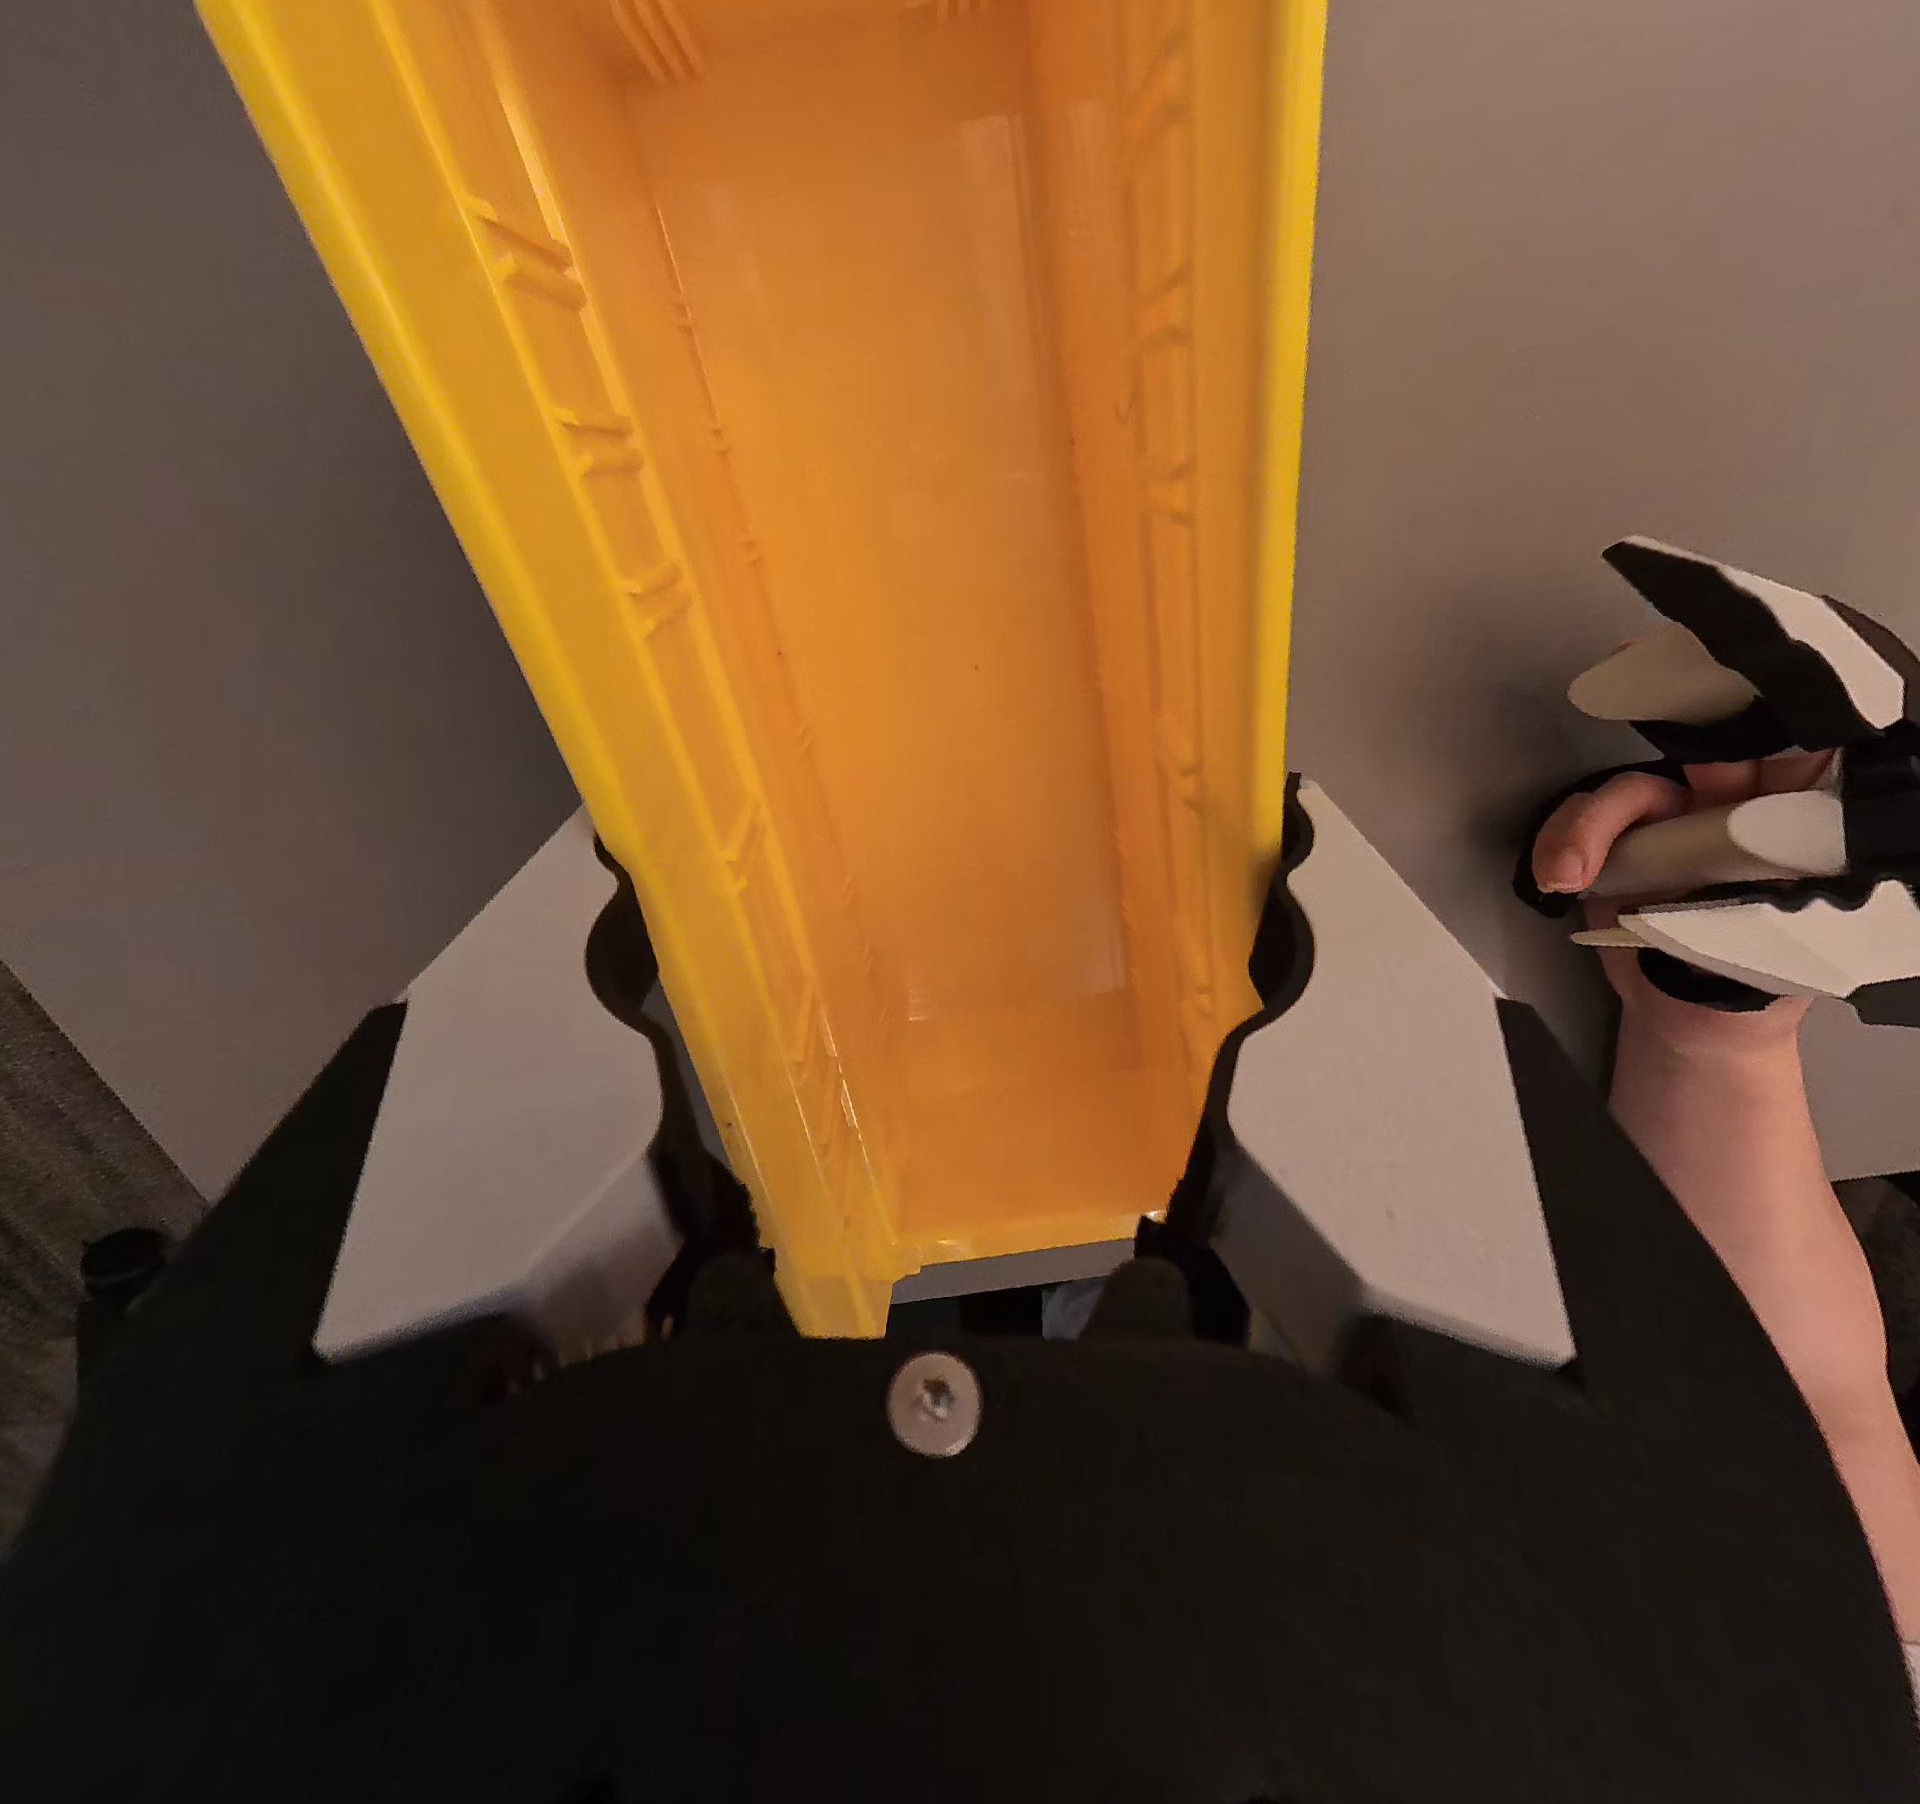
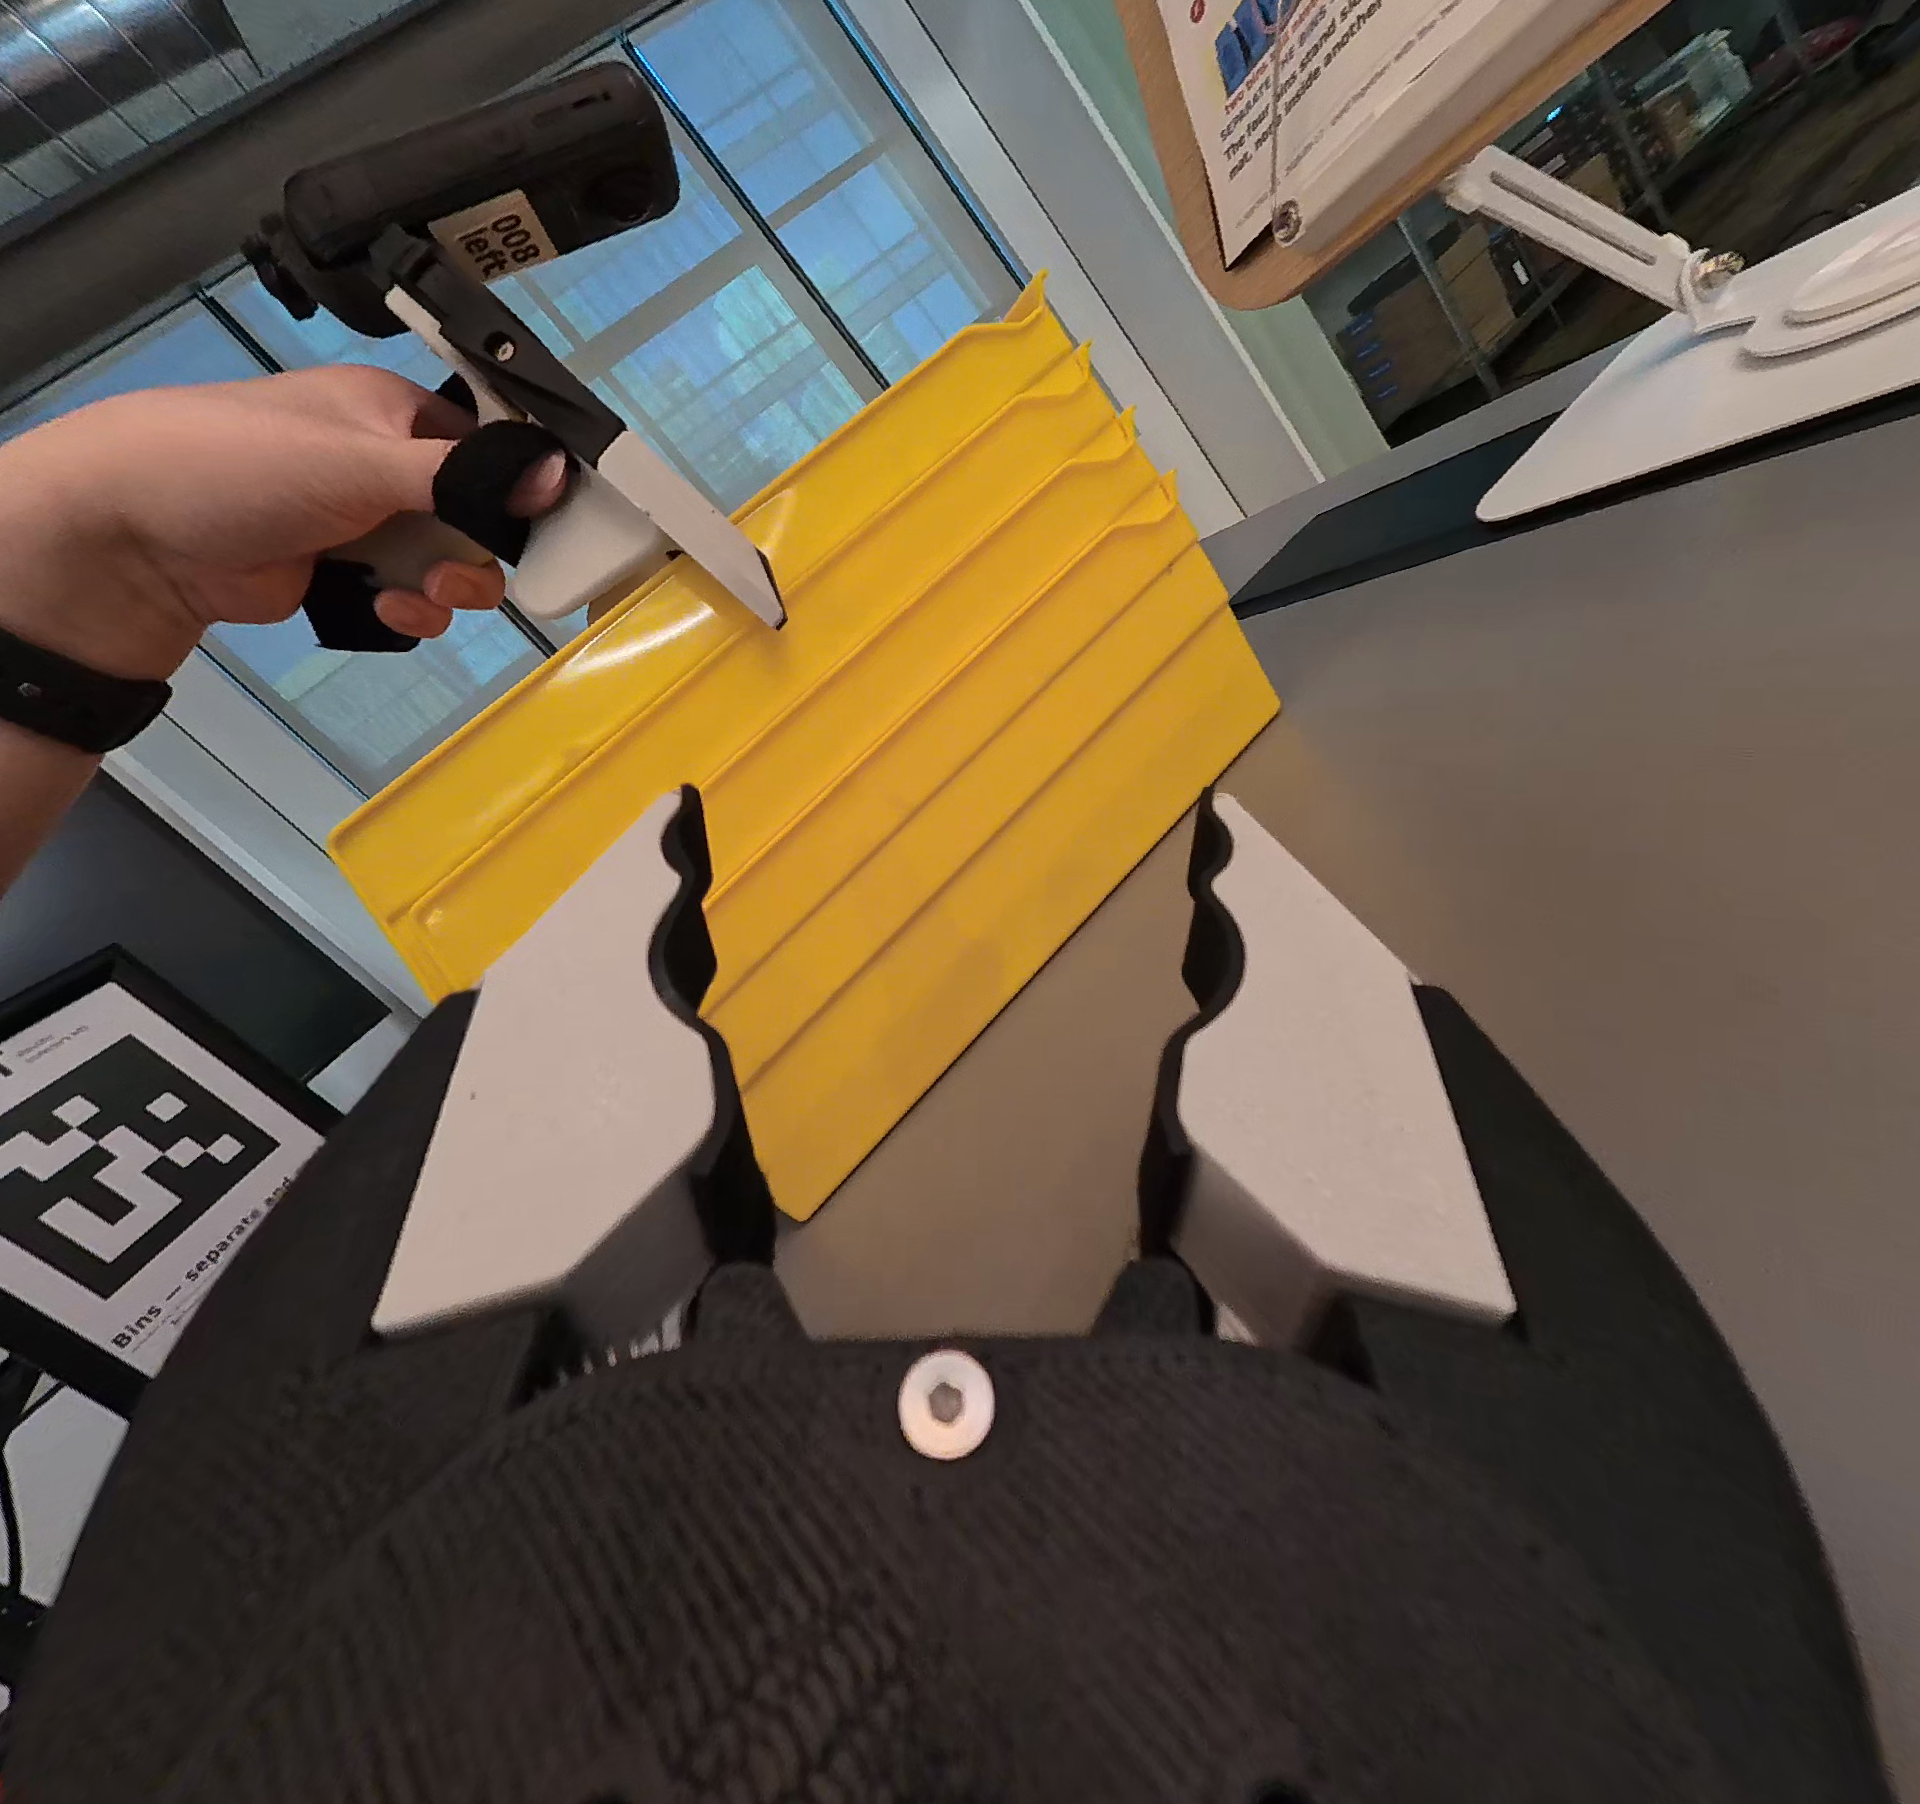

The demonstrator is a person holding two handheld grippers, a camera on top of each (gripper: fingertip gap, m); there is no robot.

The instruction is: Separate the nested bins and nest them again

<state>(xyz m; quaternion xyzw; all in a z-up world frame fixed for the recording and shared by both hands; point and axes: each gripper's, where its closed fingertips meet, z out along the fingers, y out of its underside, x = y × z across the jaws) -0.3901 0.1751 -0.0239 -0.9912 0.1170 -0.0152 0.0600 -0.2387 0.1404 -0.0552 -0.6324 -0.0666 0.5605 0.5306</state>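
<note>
A stack of nested yellow bins (image 2: 935,715) stands on the grey table (image 2: 1558,871). In the left wrist view I look into the inner yellow bin (image 1: 883,559). My left gripper (image 1: 945,819) straddles its near end, with both pads against the outer side walls. In the right wrist view one finger (image 2: 727,549) of the left gripper lies on the stack's upper side; the other finger is hidden behind it. My right gripper (image 2: 948,798) is open and holds nothing, close to the stack's ribbed side wall. It also shows at the right of the left wrist view (image 1: 1600,746).
A framed black-and-white marker sign (image 2: 114,1183) stands at the lower left. A wooden board with an instruction sheet (image 2: 1403,40) hangs at the upper right on a white stand with a flat base (image 2: 1714,383). Windows (image 2: 727,248) lie behind the stack.
</note>
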